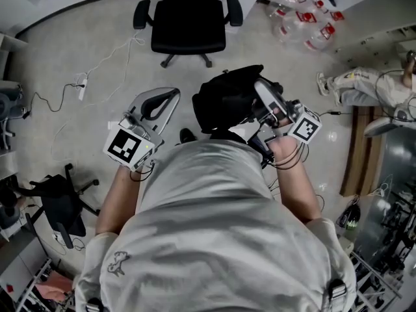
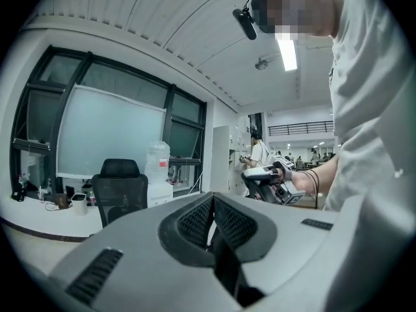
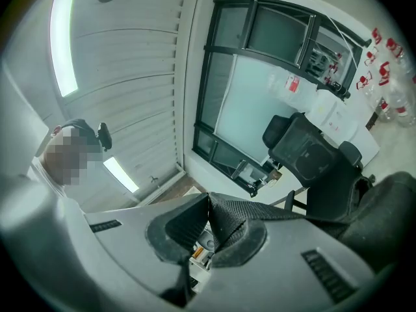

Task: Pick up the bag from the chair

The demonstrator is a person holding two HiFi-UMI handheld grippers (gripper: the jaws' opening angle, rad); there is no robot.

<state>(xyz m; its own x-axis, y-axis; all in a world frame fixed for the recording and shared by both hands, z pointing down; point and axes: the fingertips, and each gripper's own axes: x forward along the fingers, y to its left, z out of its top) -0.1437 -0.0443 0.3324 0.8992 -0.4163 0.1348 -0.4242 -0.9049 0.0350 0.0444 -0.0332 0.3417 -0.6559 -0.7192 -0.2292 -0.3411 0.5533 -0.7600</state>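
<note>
Claws: two, one in each hand, each with one marker cube, the left cube and the right cube.
Left claw: jaws together at the tips with nothing between them, held level out in front of the person's left side.
Right claw: jaws closed tight on a strip of black mesh fabric that runs off to the right into the bag's body.
Bag: one, black and soft. It hangs off the right claw in front of the person's chest, between the two claws, clear of the floor and off the chair.
Chair: one black office chair with armrests, upright on its wheeled base. Its seat is bare and it stands well apart from the bag, farther from the person.
Second chair: one more black chair low at the left edge of the head view, near a rack.
Bottles: a cluster of clear bottles with red caps on the floor at the upper right. There seem to be about six, but they lie too close together for a sure count.
Power strip: one, white, on the floor left of the chair with cables trailing from it.
Bench: one white curved bench under the windows in the left gripper view, with a few small things on it.
Other person: one, in light clothes, at the right edge of the head view.
</note>
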